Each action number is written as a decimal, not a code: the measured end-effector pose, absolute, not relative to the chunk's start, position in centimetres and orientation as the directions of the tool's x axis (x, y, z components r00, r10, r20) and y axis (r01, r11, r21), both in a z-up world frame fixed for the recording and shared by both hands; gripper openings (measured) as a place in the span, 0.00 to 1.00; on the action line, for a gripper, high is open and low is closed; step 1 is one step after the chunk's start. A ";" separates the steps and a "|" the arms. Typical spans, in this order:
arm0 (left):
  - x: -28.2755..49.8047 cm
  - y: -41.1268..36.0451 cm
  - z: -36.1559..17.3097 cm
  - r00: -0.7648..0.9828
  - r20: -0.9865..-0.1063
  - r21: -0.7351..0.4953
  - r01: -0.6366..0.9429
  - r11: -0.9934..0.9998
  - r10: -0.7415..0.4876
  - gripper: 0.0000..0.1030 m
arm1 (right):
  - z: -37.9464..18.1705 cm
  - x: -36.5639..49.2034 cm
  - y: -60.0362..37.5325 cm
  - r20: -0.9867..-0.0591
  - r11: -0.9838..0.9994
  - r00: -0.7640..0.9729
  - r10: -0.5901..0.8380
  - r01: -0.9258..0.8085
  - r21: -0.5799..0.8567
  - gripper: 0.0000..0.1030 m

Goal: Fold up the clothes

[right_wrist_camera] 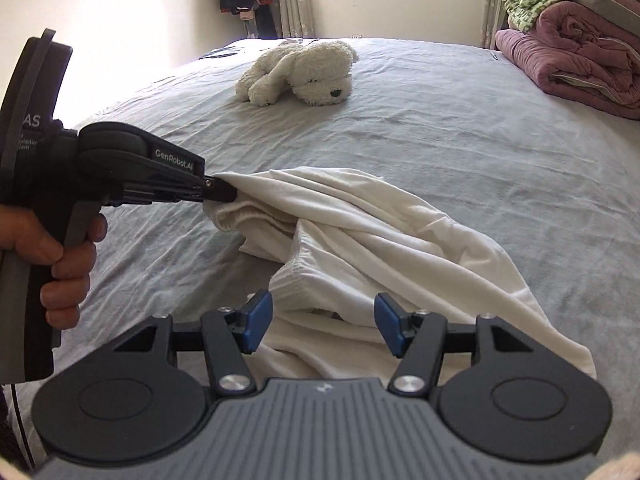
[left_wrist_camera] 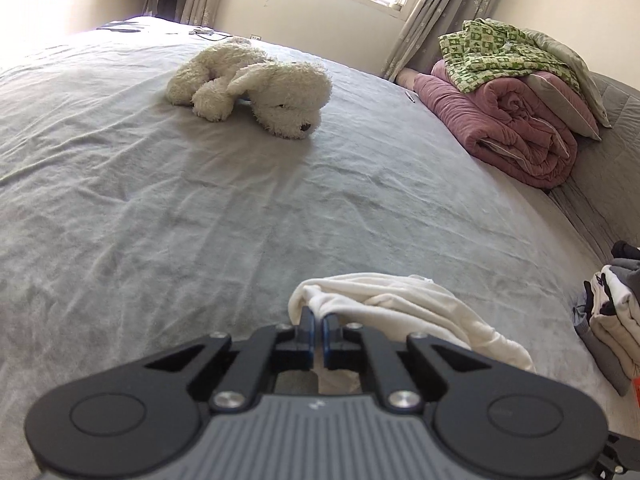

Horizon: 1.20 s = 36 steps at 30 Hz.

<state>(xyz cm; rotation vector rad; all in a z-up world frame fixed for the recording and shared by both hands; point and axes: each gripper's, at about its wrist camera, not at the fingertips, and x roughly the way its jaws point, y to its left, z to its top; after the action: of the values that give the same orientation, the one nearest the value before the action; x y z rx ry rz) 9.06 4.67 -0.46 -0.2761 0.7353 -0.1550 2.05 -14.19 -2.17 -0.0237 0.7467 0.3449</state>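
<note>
A white garment (right_wrist_camera: 372,224) lies crumpled on the grey bed sheet (right_wrist_camera: 460,128). My left gripper (left_wrist_camera: 318,320) is shut on one edge of the garment (left_wrist_camera: 400,304) and holds it slightly lifted; it also shows from the side in the right wrist view (right_wrist_camera: 224,194). My right gripper (right_wrist_camera: 324,316) is open, its blue pads (right_wrist_camera: 256,320) on either side of a ribbed hem of the garment, just above the cloth, not closed on it.
A white plush dog (left_wrist_camera: 256,84) lies further up the bed. Folded pink and green bedding (left_wrist_camera: 516,100) is piled at the right. A stack of folded clothes (left_wrist_camera: 616,316) sits at the right edge. A window and curtains stand behind.
</note>
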 end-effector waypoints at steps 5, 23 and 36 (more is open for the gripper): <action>9.4 6.3 0.7 0.767 -0.607 -0.278 0.038 0.960 -0.207 0.03 | -3.7 2.9 -13.0 -0.676 0.941 0.675 0.297 -0.329 0.085 0.20; 7.7 10.5 -1.0 0.658 -0.704 -0.393 -0.049 0.918 -0.267 0.44 | 1.2 -1.8 -11.9 -0.555 0.842 0.649 0.520 -0.498 0.207 0.09; 7.4 11.2 -3.1 0.614 -0.727 -0.434 -0.064 0.899 -0.307 0.47 | -3.2 0.1 -7.0 -0.623 0.858 0.699 0.350 -0.506 -0.087 0.49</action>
<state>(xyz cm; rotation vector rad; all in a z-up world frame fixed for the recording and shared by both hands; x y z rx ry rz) 7.37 11.25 -3.15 -0.4468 0.9060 -0.1455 0.11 -6.99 -3.19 -0.2614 0.6359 0.4830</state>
